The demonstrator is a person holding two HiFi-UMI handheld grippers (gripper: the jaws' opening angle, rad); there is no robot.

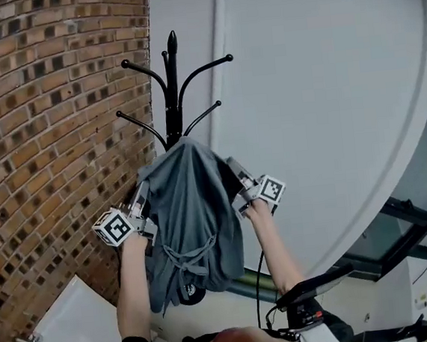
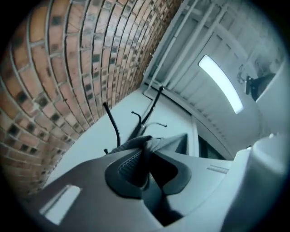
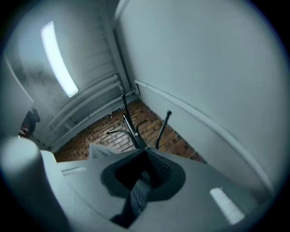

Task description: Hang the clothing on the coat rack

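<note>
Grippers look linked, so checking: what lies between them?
The grey garment, pinched by left gripper and right gripper, hangs between them; head view shows it.

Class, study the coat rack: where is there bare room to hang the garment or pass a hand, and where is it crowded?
The coat rack has bare hook arms, with open air between its right arms and the white wall. Crowded: the grey garment fills the gap between left claw and right claw; the brick wall hems the left arms.
</note>
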